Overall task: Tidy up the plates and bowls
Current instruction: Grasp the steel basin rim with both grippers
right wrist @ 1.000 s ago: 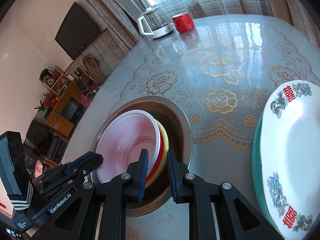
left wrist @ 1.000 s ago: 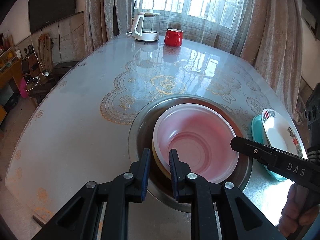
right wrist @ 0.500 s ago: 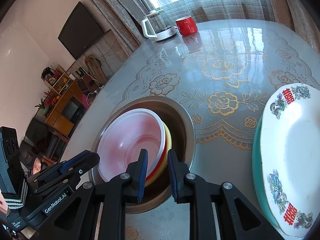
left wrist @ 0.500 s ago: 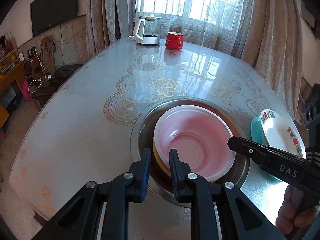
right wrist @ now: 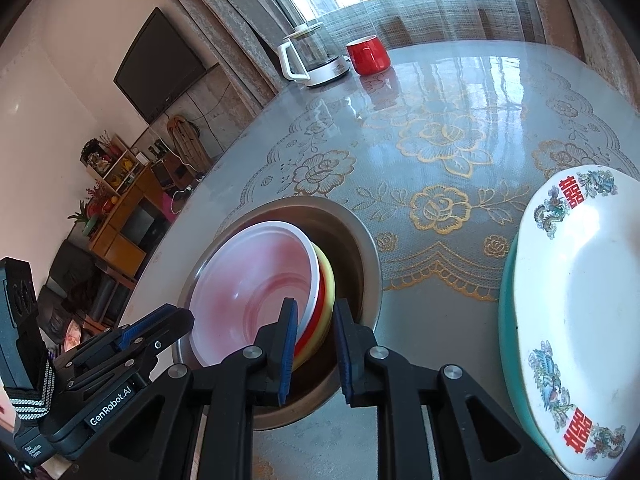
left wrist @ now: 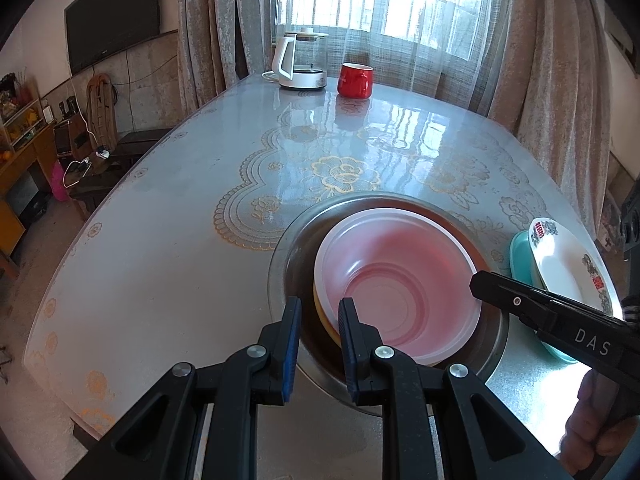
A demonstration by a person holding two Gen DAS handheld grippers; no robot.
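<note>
My left tongs (left wrist: 318,332) and right tongs (right wrist: 314,336): narrow gap, holding nothing. Beyond, pink bowl (left wrist: 396,284) nested over yellow bowl (right wrist: 329,280) in steel basin (left wrist: 288,256); plate (right wrist: 580,304) stacked on teal plate (left wrist: 520,252) on the desk (left wrist: 180,240). Looks nearly finished.

Nested bowls (left wrist: 396,280) in basin (left wrist: 288,248); stacked plates (right wrist: 576,304) right; kettle (left wrist: 300,64), mug (left wrist: 355,80) behind, seemingly apart.

Yellow bowl (right wrist: 329,280) and red bowl (right wrist: 317,307) show only as rim slivers under the translucent bowl (left wrist: 394,280). Teal plate (left wrist: 520,254) mostly covered by the white patterned plate (right wrist: 576,304), itself cut by the right-wrist frame edge. Hand (left wrist: 588,420) cropped at the corner. Shelf clutter (right wrist: 108,168) too small, possibly ornaments.
</note>
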